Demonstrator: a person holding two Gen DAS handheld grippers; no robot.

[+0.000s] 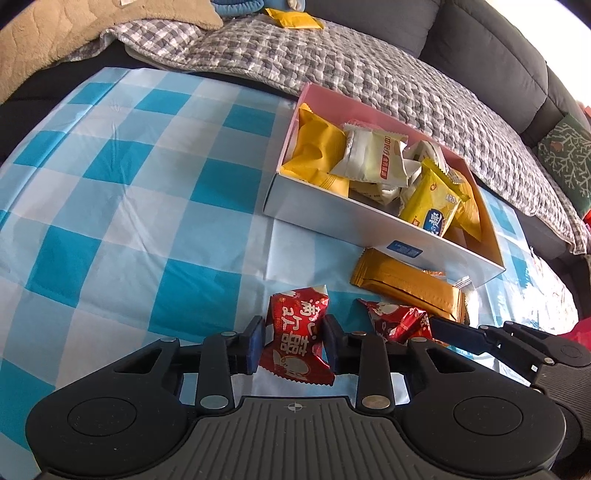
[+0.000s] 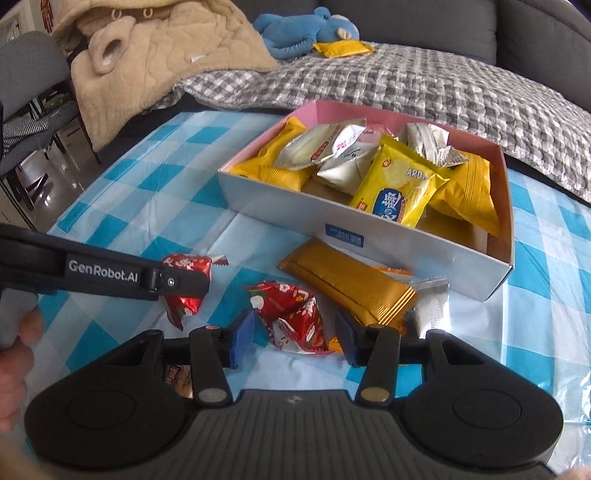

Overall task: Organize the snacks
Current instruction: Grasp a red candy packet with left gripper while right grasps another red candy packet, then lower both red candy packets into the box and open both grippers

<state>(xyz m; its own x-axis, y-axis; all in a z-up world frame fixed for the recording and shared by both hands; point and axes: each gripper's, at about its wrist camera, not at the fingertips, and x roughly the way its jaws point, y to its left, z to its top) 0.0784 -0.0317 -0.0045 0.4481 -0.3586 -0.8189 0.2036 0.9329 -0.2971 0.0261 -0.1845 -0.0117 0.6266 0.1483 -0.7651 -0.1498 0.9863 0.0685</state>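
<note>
My left gripper [image 1: 293,334] is shut on a red snack packet [image 1: 295,339] just above the checked tablecloth; it shows in the right wrist view [image 2: 184,288] too. My right gripper [image 2: 295,332] is open, its fingers either side of a second red packet [image 2: 291,317] lying on the cloth, also seen in the left wrist view [image 1: 399,321]. A pink-lined white box [image 2: 388,236] behind them holds several yellow and white snack packets. A gold packet [image 2: 351,284] and a small silver packet [image 2: 430,302] lie in front of the box.
A blue-and-white checked cloth [image 1: 147,203] covers the table. A grey checked blanket [image 2: 406,81], a beige quilted coat [image 2: 155,62], a blue plush toy [image 2: 303,33] and a stray yellow packet [image 2: 341,48] lie on the sofa behind. A chair [image 2: 29,92] stands at left.
</note>
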